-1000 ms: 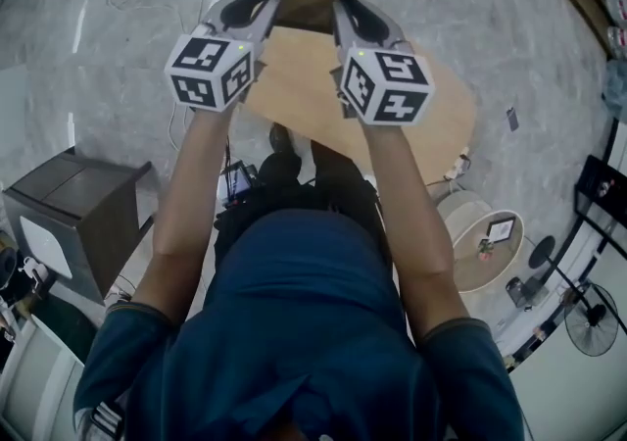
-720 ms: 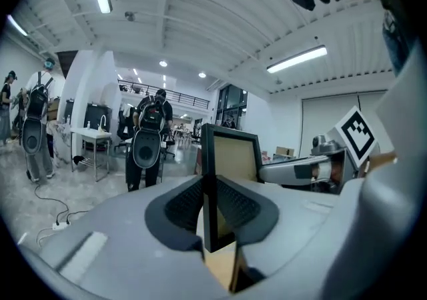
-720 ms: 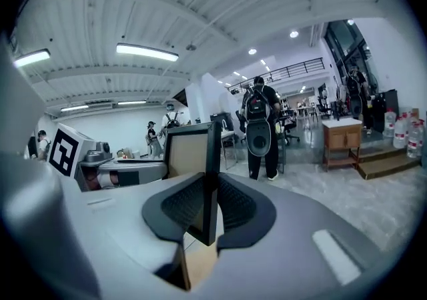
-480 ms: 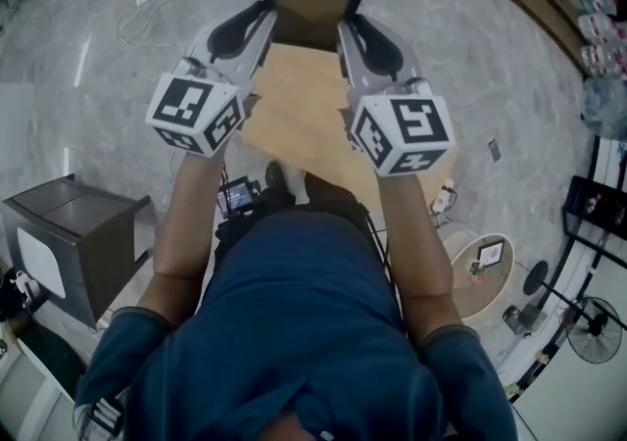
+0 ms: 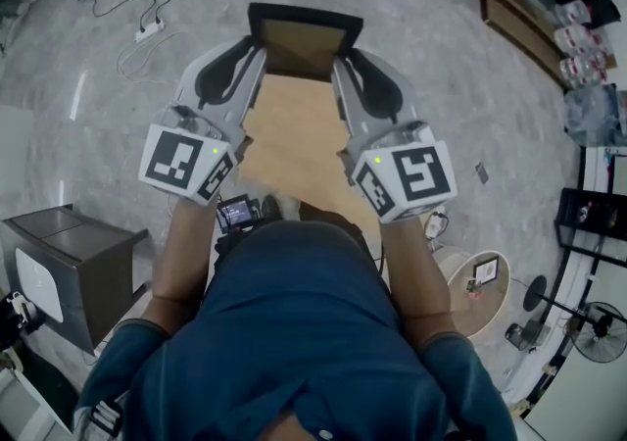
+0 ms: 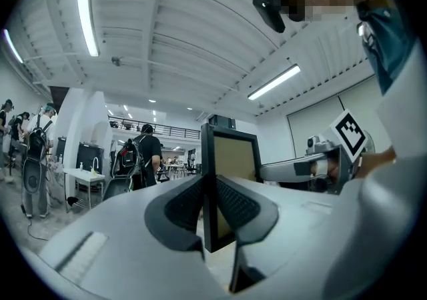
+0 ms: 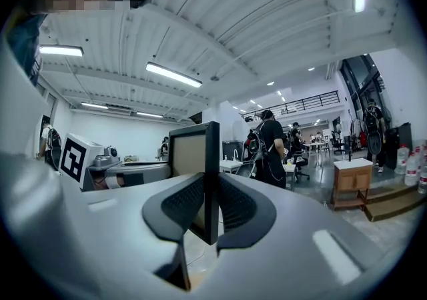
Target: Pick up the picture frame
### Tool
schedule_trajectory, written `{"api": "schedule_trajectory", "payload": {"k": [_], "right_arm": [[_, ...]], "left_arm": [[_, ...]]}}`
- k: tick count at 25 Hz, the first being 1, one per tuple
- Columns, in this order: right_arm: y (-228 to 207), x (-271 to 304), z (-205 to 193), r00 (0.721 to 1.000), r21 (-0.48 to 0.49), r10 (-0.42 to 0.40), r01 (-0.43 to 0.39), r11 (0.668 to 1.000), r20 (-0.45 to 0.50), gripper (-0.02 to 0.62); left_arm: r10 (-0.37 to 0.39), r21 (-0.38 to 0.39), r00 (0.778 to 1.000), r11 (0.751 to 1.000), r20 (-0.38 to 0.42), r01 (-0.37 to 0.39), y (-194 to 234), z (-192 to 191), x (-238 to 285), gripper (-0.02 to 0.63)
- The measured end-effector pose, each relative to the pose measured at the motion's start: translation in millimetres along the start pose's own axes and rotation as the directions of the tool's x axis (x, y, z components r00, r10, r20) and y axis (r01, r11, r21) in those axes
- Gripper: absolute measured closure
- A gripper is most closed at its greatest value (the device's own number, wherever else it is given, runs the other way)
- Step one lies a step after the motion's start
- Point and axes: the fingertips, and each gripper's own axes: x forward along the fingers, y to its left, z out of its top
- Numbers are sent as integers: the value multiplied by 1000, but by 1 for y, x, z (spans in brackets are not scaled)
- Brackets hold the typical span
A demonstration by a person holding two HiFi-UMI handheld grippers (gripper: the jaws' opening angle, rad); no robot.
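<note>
The picture frame (image 5: 302,45), black-rimmed with a tan panel, hangs in the air in front of the person, held upright between the two grippers. My left gripper (image 5: 258,55) is shut on its left side edge and my right gripper (image 5: 340,65) is shut on its right side edge. In the left gripper view the frame (image 6: 235,155) stands edge-on, pinched between the ribbed pads of the left gripper (image 6: 209,215). The right gripper view shows the frame (image 7: 192,151) in the same way, its rim clamped in the right gripper (image 7: 211,209).
Far below the frame lies a light wooden table top (image 5: 294,150). A dark cabinet (image 5: 73,253) stands at the left and a round white stand (image 5: 487,282) at the right. A power strip (image 5: 149,29) with cable lies on the floor. People with backpacks (image 6: 140,159) stand farther off.
Both grippers have risen together with the frame clamped between them. The table top and floor now look farther below, and more of the room shows beyond the frame.
</note>
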Motion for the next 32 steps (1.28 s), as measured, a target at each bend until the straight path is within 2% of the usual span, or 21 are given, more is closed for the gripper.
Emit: {"api": "schedule_trajectory", "payload": {"k": [13,32], "right_arm": [[32,-33,25,999,-79,9,-6,997,39,528],[41,-70,11,998,-36,-42,44,998,35,529]], "left_arm": [[-17,25,999,1000,49,15,-20,31,-36,552],[-66,45,997,997,28,65,-54,26,-54,551]]}}
